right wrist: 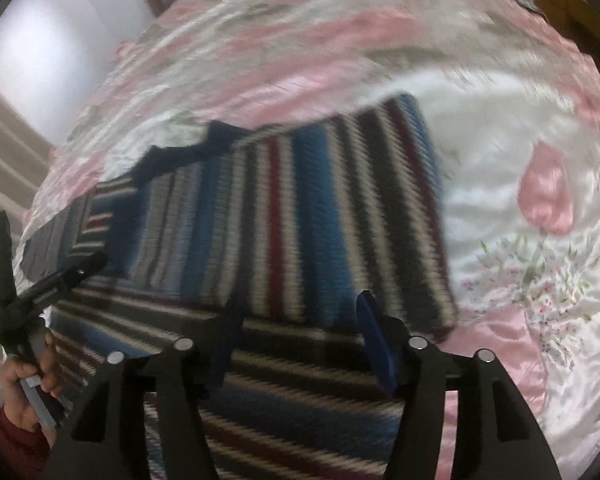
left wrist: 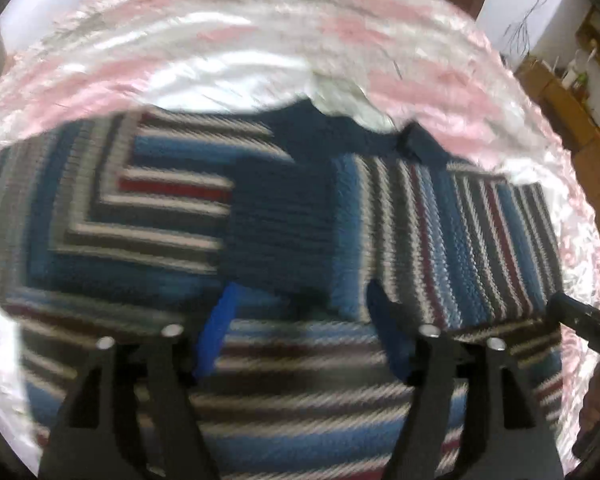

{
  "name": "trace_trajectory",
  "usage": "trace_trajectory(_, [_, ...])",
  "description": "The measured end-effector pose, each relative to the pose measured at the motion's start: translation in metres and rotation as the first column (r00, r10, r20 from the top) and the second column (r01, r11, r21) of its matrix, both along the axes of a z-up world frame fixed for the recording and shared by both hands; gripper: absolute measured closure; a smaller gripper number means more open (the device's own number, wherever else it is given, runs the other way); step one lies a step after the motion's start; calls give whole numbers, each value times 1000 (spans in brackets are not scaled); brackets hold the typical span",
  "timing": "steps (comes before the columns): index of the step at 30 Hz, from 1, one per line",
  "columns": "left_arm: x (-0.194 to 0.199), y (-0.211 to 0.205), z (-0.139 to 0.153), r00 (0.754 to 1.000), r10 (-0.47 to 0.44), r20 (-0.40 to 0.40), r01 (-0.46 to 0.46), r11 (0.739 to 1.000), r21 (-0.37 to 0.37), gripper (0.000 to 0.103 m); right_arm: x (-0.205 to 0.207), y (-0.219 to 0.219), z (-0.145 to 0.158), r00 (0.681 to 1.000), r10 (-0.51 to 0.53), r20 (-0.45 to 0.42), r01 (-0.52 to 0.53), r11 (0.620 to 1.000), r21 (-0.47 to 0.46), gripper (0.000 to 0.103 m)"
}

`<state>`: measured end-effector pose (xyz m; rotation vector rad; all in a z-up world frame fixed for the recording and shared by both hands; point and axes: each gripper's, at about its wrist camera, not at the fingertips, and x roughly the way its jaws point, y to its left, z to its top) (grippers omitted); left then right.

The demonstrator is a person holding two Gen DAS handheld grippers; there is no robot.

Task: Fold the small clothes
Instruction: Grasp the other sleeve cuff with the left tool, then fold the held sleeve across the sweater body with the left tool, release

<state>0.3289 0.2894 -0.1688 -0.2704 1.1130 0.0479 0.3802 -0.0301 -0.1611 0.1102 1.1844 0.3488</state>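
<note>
Sleeves lie folded over the blue, white and maroon striped knitted sweater (left wrist: 284, 216) on the pink floral satin bedspread (right wrist: 520, 240) — next, a fold of its near hem away; left gripper (left wrist: 304, 320) and right gripper (right wrist: 300, 332) hover over that hem, jaws wide apart, empty.

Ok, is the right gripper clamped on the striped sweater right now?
No: in the right wrist view the right gripper stands open, its blue fingers spread wide above the striped sweater with no cloth between them.

— Where does the left wrist view look from?
— Close above the striped sweater (left wrist: 284, 216), facing down across the bed (left wrist: 228, 40).
— And the right?
— Equally near, sharing that sweater (right wrist: 300, 216) and bed (right wrist: 520, 280).
</note>
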Motion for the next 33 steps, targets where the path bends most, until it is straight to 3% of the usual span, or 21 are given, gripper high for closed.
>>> trace_trajectory(4, [-26, 77, 18, 994, 110, 5, -110, 990, 87, 25, -3, 31, 10, 998, 61, -10, -61, 998, 17, 41])
trace_trajectory(6, [-37, 133, 21, 982, 187, -17, -183, 972, 149, 25, -3, 48, 11, 996, 86, -5, -86, 996, -7, 40])
trace_trajectory(8, [-51, 195, 22, 956, 290, -45, -275, 941, 199, 25, 0, 69, 7, 994, 111, -17, -112, 993, -24, 38])
trace_trajectory(12, [-81, 304, 25, 893, 442, -92, -419, 887, 194, 25, 2, 88, -3, 990, 133, -39, -134, 991, -29, 38])
trace_trajectory(16, [-102, 387, 26, 825, 558, -91, -549, 829, 103, 25, 4, 104, -17, 989, 136, -63, -140, 989, -51, 38])
trace_trajectory(21, [-90, 437, 13, 810, 580, -87, -585, 810, -41, 25, 4, 107, -25, 989, 129, -77, -135, 988, -77, 38])
trace_trajectory(26, [-80, 455, -4, 776, 628, -54, -628, 762, -158, 26, 2, 103, -23, 989, 134, -65, -140, 986, -88, 38])
trace_trajectory(27, [-81, 456, -4, 769, 638, -48, -636, 754, -163, 37, 2, 103, -23, 989, 135, -66, -141, 986, -88, 38])
trace_trajectory(28, [-82, 456, -4, 760, 649, -44, -647, 747, -154, 54, 2, 102, -23, 988, 137, -65, -142, 986, -87, 38])
trace_trajectory(29, [-82, 456, -3, 750, 660, -43, -659, 739, -137, 61, 1, 101, -24, 988, 139, -65, -144, 986, -86, 38])
trace_trajectory(31, [-83, 456, 0, 749, 662, -29, -656, 735, -170, 90, -1, 98, -24, 988, 143, -62, -148, 985, -87, 38])
trace_trajectory(33, [-81, 452, 3, 755, 656, -17, -641, 732, -231, 90, -3, 94, -24, 988, 142, -60, -146, 986, -82, 38])
